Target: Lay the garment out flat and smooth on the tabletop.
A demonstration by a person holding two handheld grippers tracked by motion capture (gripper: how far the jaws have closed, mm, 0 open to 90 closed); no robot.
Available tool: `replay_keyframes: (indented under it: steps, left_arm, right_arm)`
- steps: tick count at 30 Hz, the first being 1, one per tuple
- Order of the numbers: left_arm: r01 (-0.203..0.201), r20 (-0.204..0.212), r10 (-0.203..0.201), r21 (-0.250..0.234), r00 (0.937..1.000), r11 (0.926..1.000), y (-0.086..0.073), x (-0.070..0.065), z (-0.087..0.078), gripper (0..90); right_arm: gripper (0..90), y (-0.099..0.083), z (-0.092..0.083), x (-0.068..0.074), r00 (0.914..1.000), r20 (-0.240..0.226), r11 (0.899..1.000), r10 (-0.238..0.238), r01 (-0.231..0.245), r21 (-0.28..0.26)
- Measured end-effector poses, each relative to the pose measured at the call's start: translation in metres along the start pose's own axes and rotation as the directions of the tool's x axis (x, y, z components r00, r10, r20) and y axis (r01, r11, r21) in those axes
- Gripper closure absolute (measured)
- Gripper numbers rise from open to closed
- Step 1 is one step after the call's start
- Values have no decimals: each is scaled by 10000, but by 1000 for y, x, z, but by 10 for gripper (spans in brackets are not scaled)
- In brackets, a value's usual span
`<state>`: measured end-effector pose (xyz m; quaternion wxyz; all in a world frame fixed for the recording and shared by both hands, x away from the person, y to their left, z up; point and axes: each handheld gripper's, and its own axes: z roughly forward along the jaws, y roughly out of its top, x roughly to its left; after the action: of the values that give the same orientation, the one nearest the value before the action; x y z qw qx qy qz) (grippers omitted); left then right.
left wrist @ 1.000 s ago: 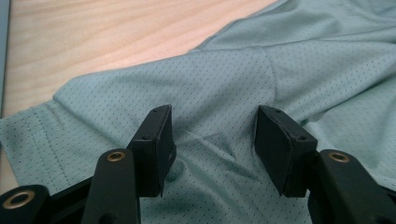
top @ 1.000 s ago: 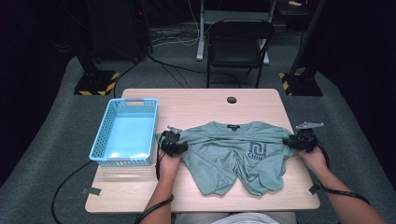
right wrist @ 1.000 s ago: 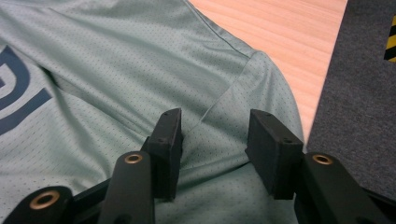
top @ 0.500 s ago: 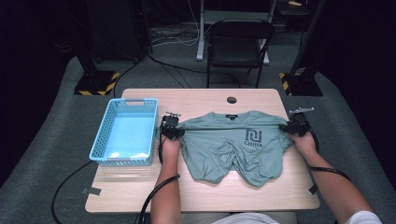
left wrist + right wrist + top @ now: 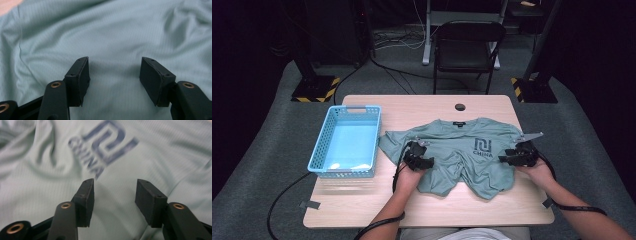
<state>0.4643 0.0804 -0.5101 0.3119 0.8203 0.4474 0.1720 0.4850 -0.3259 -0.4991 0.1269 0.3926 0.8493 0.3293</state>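
T-shirt (image 5: pixel 462 155): pale grey-green, short-sleeved, finely ribbed knit. It is lying front side up and rumpled, just to the right of the blue basket (image 5: pixel 346 141), with its near sleeve edge almost touching the basket's wall. The dark-labelled collar is pointing away from the basket's near end. A dark blue square emblem with the word CHINA (image 5: pixel 100 152) is showing on the chest, on the half farther from the basket. The hem is bunching unevenly into folds.

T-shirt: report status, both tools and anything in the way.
Left tool open, jaws just opened wider, nothing between them; right tool open over the print. T-shirt rumpled on the table, not held. Blue basket alongside, clear of the cloth.
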Motion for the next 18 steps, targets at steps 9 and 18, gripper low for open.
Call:
replay_keyframes:
  steps: [9, 18]
  left_arm:
    - [-384, 568, 375, 151, 9977, 9991, -26, 4, -22, 438]
    - [-143, 592, 130, 212, 9982, 9997, -21, 15, -31, 415]
  right_arm:
    - [552, -31, -21, -2, 9991, -139, 9982, -389, 395, 461]
    - [511, -32, -36, -6, 10000, 29, 9998, -35, 35, 209]
